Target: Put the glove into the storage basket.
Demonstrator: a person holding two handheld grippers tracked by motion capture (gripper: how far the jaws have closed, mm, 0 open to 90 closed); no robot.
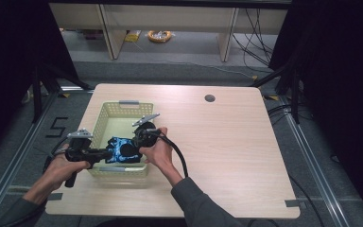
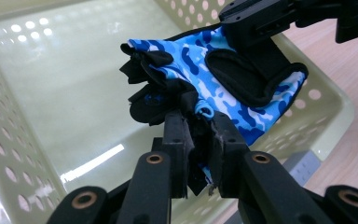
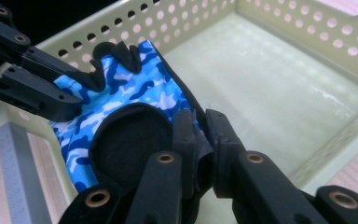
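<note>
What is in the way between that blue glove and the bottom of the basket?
Nothing visible. Both the left gripper and right gripper hold the glove over the basket, and the basket floor beneath it is bare.

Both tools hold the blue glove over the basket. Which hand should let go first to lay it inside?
Probably the left. The left tool pinches only the glove edge at the near wall of the basket; the right tool grips farther over the floor.

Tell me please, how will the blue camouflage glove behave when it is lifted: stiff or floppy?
Probably floppy: the glove folds and creases between the left tongs and the right tongs. Its thin fabric suggests it is light. It seems unlikely to slip, since both tongs pinch its edges over the basket.
</note>
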